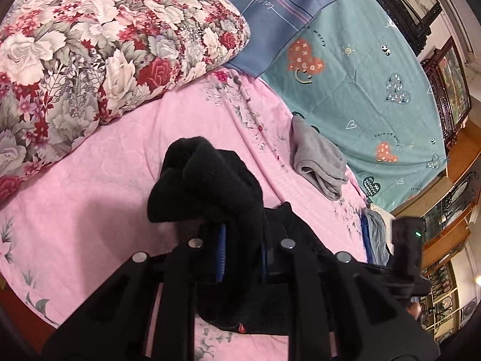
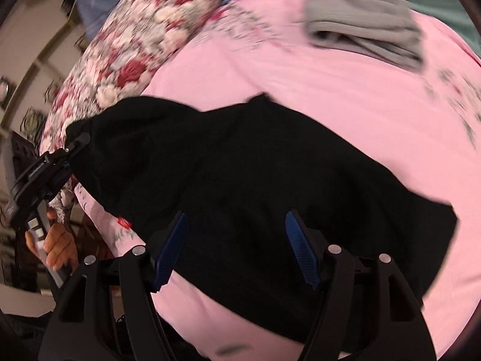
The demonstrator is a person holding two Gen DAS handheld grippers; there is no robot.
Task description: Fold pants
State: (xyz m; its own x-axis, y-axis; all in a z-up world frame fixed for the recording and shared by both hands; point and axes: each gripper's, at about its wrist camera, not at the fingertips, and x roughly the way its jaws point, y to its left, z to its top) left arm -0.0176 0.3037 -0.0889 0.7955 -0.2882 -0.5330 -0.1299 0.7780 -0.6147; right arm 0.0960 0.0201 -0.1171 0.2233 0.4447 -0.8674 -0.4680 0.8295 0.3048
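Note:
Black fleece pants (image 2: 240,180) lie across the pink bedsheet (image 2: 330,90). In the left wrist view my left gripper (image 1: 240,249) is shut on a bunched end of the pants (image 1: 207,183), lifted off the sheet. In the right wrist view my right gripper (image 2: 237,240) is open, its blue pads (image 2: 300,246) wide apart just over the middle of the pants. The left gripper (image 2: 75,147) shows at the far left of the right wrist view, holding the pants' end. A small red label (image 2: 124,222) shows at the pants' edge.
A folded grey garment (image 1: 318,156) lies on the sheet to the right, also in the right wrist view (image 2: 360,21). A floral quilt (image 1: 105,45) is bundled at the back left. A teal sheet (image 1: 375,75) and blue pillowcase (image 1: 270,9) lie behind. Wooden furniture (image 1: 457,156) stands at the right.

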